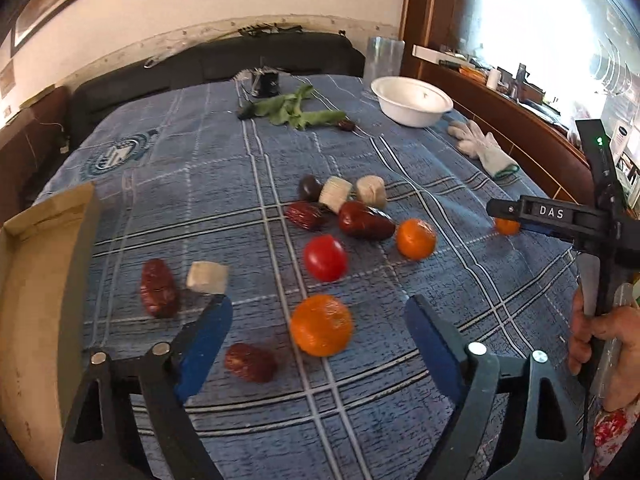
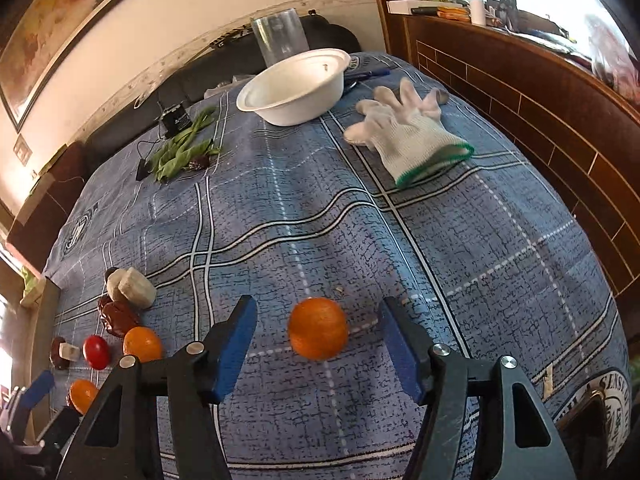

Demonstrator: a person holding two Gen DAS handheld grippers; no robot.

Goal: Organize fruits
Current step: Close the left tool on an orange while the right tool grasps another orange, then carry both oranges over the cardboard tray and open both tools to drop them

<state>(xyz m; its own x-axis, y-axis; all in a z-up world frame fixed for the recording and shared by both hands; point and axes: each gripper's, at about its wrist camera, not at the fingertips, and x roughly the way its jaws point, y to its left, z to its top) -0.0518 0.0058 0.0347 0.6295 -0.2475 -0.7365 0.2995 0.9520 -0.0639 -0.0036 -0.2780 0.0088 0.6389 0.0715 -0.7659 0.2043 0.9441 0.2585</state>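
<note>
Fruits lie on a blue plaid cloth (image 1: 208, 152). My left gripper (image 1: 320, 312) is open, with an orange mandarin (image 1: 321, 325) between its blue pads, untouched. Around it lie red dates (image 1: 159, 287), a red tomato (image 1: 325, 258), another mandarin (image 1: 416, 239), white cubes (image 1: 207, 277) and a large dark-red date (image 1: 365, 220). My right gripper (image 2: 318, 316) is open around a separate mandarin (image 2: 318, 329) resting on the cloth. It shows small in the left wrist view (image 1: 506, 226). The white bowl (image 2: 296, 84) stands at the far side.
A white work glove (image 2: 408, 128) lies right of the bowl. Green leaves (image 1: 292, 110) and a small black device (image 1: 264, 80) lie at the back. A cardboard box (image 1: 36, 280) stands at the left edge. A wooden ledge (image 2: 540, 92) borders the right.
</note>
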